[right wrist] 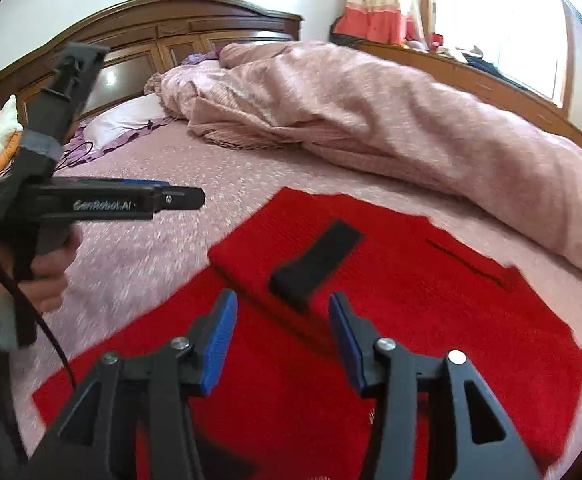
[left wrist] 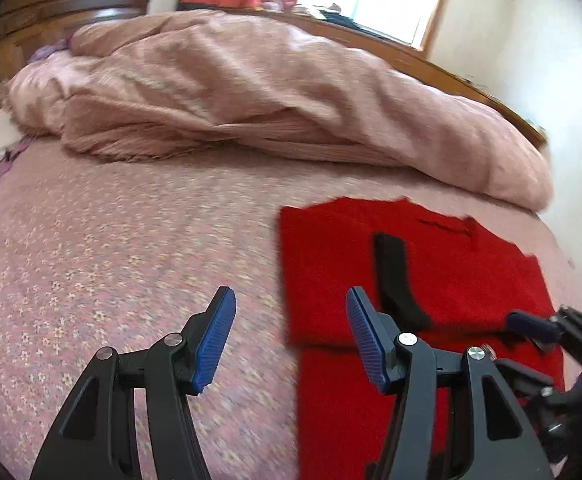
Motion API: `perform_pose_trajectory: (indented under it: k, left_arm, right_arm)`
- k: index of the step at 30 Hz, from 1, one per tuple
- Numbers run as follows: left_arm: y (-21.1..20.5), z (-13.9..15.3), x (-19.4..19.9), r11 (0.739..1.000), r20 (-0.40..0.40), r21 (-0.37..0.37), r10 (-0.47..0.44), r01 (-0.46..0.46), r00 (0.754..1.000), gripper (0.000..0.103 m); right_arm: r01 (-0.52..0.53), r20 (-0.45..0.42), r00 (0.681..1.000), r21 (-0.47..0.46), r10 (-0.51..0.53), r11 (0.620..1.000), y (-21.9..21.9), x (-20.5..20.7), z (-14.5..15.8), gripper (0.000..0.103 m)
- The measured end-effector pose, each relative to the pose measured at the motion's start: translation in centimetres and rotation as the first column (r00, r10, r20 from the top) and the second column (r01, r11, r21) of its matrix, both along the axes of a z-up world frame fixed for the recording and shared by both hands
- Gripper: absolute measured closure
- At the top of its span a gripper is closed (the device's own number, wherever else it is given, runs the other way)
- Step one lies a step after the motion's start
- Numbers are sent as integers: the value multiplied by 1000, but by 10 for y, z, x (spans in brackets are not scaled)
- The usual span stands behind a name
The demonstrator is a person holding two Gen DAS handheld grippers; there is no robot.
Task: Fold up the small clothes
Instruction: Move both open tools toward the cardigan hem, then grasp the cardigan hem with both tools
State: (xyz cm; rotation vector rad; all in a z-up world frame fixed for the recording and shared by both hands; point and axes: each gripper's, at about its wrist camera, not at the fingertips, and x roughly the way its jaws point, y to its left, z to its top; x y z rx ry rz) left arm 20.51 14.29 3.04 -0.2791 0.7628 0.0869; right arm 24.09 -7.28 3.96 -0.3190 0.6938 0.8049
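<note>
A red knitted garment (left wrist: pixel 419 292) with a black band (left wrist: pixel 395 280) lies flat on the pink flowered bedspread (left wrist: pixel 131 260); one part is folded over onto it. It also shows in the right wrist view (right wrist: pixel 411 312), with the black band (right wrist: pixel 319 256) on the folded part. My left gripper (left wrist: pixel 289 336) is open and empty, above the garment's left edge; seen side-on in the right wrist view (right wrist: pixel 179 199), it is held above the bedspread. My right gripper (right wrist: pixel 283 340) is open and empty, low over the garment; its fingertip (left wrist: pixel 527 322) shows at the garment's right side.
A crumpled pink duvet (right wrist: pixel 371 120) lies across the far side of the bed. A wooden headboard (right wrist: pixel 163 36) and a white pillow (right wrist: pixel 123 120) are at the back left. A window (right wrist: pixel 503 20) with a curtain is at the back right.
</note>
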Motion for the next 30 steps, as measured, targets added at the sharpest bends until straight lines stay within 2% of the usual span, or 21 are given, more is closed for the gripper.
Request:
perform_pose_trajectory:
  k: [2, 5, 7, 11, 14, 16, 17, 21, 23, 26, 30]
  left_arm:
    - [-14, 4, -13, 998, 15, 24, -50, 50, 999, 51]
    - [-32, 1, -36, 993, 10, 43, -114, 113, 993, 51]
    - [-38, -8, -55, 988, -18, 25, -151, 152, 988, 51]
    - [-35, -32, -93, 982, -104, -55, -188, 183, 977, 51]
    - [-26, -46, -113, 984, -150, -110, -152, 137, 977, 46]
    - [-23, -53, -123, 983, -164, -149, -134, 110, 977, 45]
    - [-22, -56, -128, 981, -169, -170, -127, 98, 977, 45]
    - [-25, -70, -145, 970, -189, -234, -107, 61, 976, 40]
    - [-31, -70, -149, 973, -174, -221, -104, 64, 979, 35]
    - [-38, -71, -152, 972, -164, -226, -106, 68, 981, 35]
    - [-46, -75, -162, 960, -172, -266, -132, 84, 976, 32]
  right_arm:
    - [57, 0, 998, 3, -57, 998, -36, -22, 7, 41]
    - [162, -9, 987, 28, -162, 986, -96, -51, 12, 37]
    - [241, -31, 970, 45, -240, 969, -136, -65, 10, 36]
    - [408, -128, 911, 145, -392, 901, -223, -93, -3, 36]
    - [457, -267, 882, 281, -388, 844, -279, -112, -25, 37]
    - [499, -316, 858, 326, -405, 803, -303, -123, -38, 37]
    - [518, -334, 845, 319, -417, 794, -312, -127, -43, 37]
    - [525, -356, 837, 304, -416, 795, -327, -139, -57, 37]
    - [542, -394, 819, 294, -417, 787, -333, -142, -67, 37]
    - [549, -425, 805, 270, -414, 791, -337, -149, -77, 37]
    - [539, -500, 792, 307, -349, 784, -336, -153, -85, 37]
